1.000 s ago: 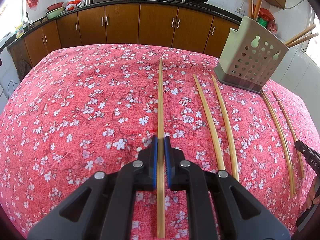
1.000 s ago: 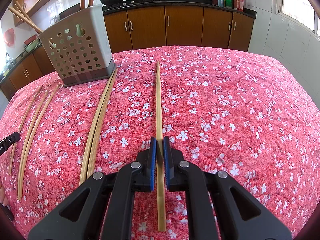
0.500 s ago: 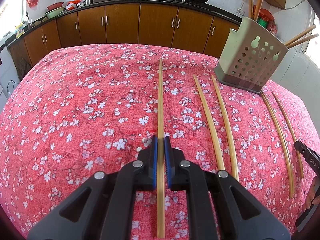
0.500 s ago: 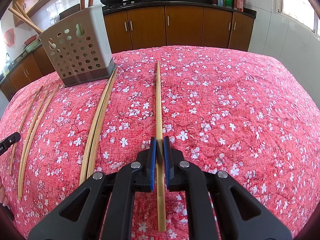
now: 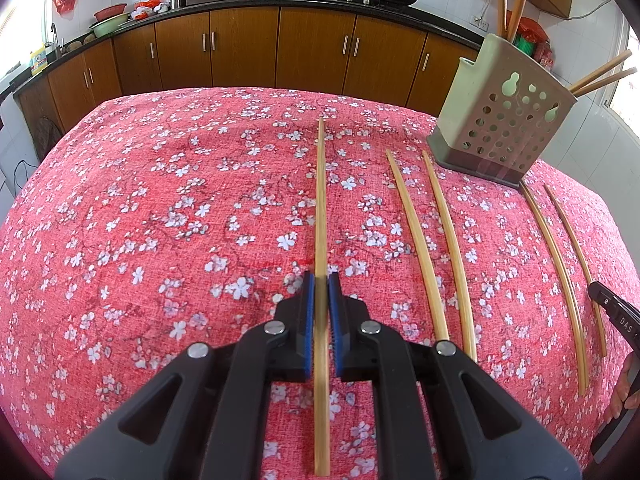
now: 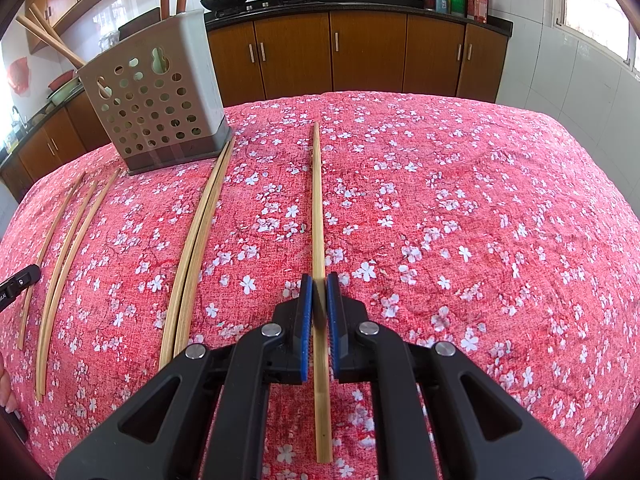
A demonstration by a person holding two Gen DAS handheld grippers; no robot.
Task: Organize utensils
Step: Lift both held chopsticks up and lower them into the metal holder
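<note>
On a red floral tablecloth (image 5: 140,208), the left gripper (image 5: 320,312) is clamped narrow on one bamboo chopstick (image 5: 321,208) well to the left of the perforated utensil holder (image 5: 504,132). Two loose chopsticks (image 5: 436,248) lie between that stick and the holder, their far tips near its base. Another pair (image 6: 196,248) runs from the holder's right front corner toward the camera. Right of the holder, the right gripper (image 6: 319,308) is likewise pinched shut on a single chopstick (image 6: 318,208) lying flat on the cloth. Several sticks already stand in the holder.

Each stick is gripped near its near end, so most of its length reaches forward; on lifting, the long end could sag or pivot in the pads. A tilted tip could snag the cloth, catch the holder's rim, or knock the upright sticks.
</note>
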